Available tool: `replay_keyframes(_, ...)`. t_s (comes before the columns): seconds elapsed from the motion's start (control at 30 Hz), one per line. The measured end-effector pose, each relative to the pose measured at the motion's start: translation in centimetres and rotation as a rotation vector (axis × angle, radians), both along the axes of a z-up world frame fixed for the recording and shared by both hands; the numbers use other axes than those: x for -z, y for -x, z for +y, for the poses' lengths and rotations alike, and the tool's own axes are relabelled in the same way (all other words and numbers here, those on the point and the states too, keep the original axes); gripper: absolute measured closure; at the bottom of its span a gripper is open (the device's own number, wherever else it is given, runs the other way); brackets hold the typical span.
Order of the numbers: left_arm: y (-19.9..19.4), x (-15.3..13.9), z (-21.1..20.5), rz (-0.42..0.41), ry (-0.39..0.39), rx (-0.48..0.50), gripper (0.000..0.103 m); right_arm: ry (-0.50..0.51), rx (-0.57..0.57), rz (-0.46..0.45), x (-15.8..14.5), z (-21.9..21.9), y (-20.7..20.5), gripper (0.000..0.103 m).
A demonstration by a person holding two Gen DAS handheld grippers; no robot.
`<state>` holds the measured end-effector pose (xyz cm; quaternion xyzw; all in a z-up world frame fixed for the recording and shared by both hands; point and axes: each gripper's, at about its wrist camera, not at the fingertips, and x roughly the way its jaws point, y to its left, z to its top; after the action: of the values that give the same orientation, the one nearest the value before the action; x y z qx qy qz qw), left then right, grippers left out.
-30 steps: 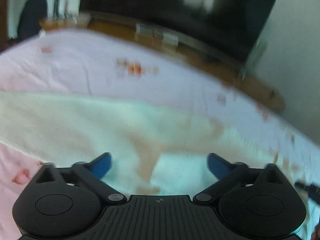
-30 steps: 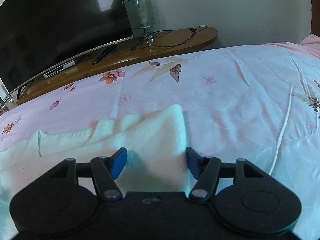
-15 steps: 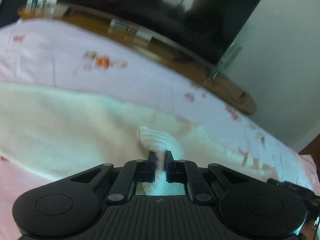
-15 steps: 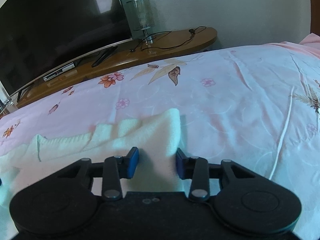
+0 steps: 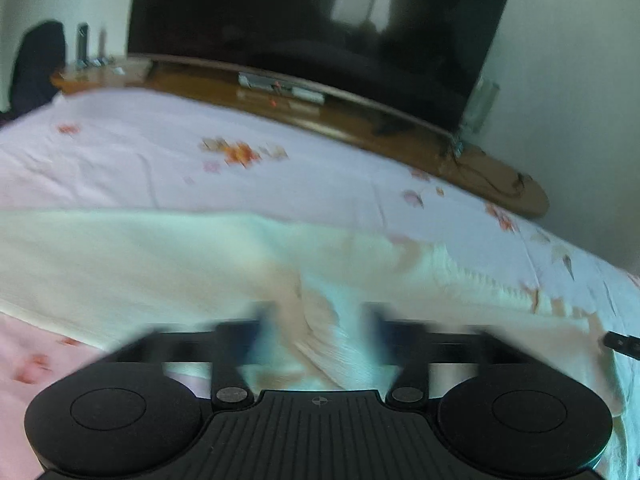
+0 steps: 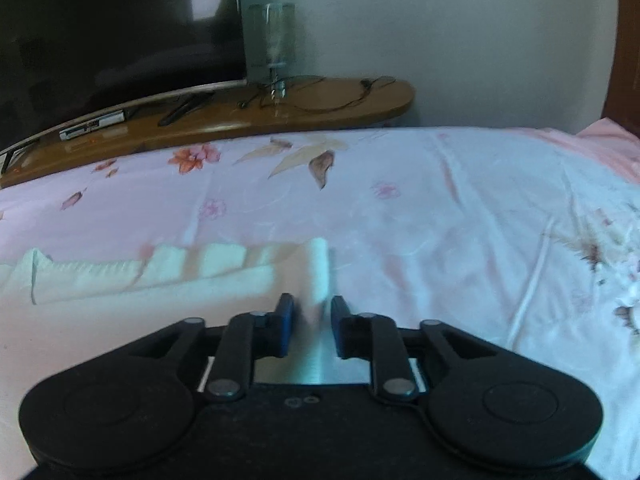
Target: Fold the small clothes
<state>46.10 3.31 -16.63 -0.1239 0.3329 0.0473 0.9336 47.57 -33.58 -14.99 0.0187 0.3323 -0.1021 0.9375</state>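
Observation:
A cream knit garment (image 5: 160,264) lies spread across the pink floral bedsheet (image 5: 280,184). My left gripper (image 5: 318,320) hovers low over its middle. Its jaws are opening, motion-blurred, and a raised ridge of the cloth stands between them with the pads off it. In the right wrist view the garment's right end (image 6: 160,280) shows ribbed edges. My right gripper (image 6: 313,320) is closing on that end's corner fold, which fills the narrow gap between the blue pads.
A large dark television (image 6: 100,40) stands on a long wooden shelf (image 6: 340,100) past the bed's far edge. A glass lamp (image 6: 272,40) and cables are on the shelf too. Bare sheet (image 6: 440,220) stretches to the right of the garment.
The left jaws stood wide, pinched up a fold of the cloth, and have now sprung apart again. The right jaws have narrowed steadily onto the garment's corner.

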Motion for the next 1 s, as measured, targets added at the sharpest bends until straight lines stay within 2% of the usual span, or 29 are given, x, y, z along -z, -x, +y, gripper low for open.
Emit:
replay_keyframes(0.03, 0.9, -0.5, 0.3, -0.033, -0.027, -0.024, 0.000, -0.002, -0.013, -0.021, -0.5, 0.4, 0.8, 0.076)
replay_keyframes(0.07, 1.5, -0.7, 0.5, -0.056, -0.056, -0.037, 0.000, -0.014, -0.040, -0.037, -0.9, 1.0, 1.4, 0.075)
replay_keyframes(0.1, 1.3, -0.7, 0.7, -0.036, -0.073, -0.026, 0.000, -0.012, -0.073, -0.041, -1.1, 1.9, 1.9, 0.073)
replay_keyframes(0.17, 0.7, -0.1, 1.1, 0.051, -0.073, -0.015, 0.000, 0.009, -0.153, -0.017, -0.6, 3.9, 2.3, 0.063)
replay_keyframes(0.23, 0.1, 0.9, 2.1, 0.149, -0.054, -0.039, 0.000, 0.045, -0.174, 0.069, 1.0, 5.1, 1.8, 0.063)
replay_keyframes(0.27, 0.6, 1.0, 3.0, 0.166, -0.025, -0.071, 0.000, 0.048, -0.162, 0.091, 1.6, 5.2, 1.7, 0.062)
replay_keyframes(0.33, 2.3, 0.5, 4.9, 0.133, 0.047, -0.116, 0.000, 0.040, -0.152, 0.092, 1.0, 5.5, 1.8, 0.061)
replay_keyframes(0.4, 3.9, 0.0, 6.8, 0.125, 0.064, -0.154, 0.000, 0.009, -0.182, 0.059, -0.1, 6.2, 2.5, 0.060)
replay_keyframes(0.47, 5.4, -0.1, 9.5, 0.144, 0.080, -0.199, 0.000, 0.028, -0.211, 0.039, -0.5, 7.4, 3.2, 0.051)
replay_keyframes(0.53, 7.1, -0.1, 12.4, 0.157, 0.116, -0.261, 0.000, 0.045, -0.224, 0.062, 0.1, 8.3, 3.0, 0.048)
replay_keyframes(0.6, 8.7, 0.0, 15.3, 0.163, 0.160, -0.331, 0.000, 0.098, -0.168, 0.124, 1.7, 7.7, 2.5, 0.050)
replay_keyframes(0.73, 11.1, 1.1, 19.8, 0.137, 0.270, -0.445, 0.000, 0.107, -0.086, 0.113, 1.6, 5.5, 2.6, 0.046)
replay_keyframes(0.83, 11.5, 1.4, 21.7, 0.105, 0.309, -0.479, 0.000, 0.099, -0.065, 0.113, 1.2, 5.8, 2.8, 0.047)
replay_keyframes(0.9, 11.4, 1.8, 22.6, 0.089, 0.337, -0.489, 0.000, 0.072, -0.109, 0.079, 0.6, 7.4, 3.6, 0.047)
replay_keyframes(1.0, 11.3, 2.4, 24.0, 0.052, 0.384, -0.503, 0.000, 0.043, -0.188, 0.041, 0.0, 10.7, 4.2, 0.041)
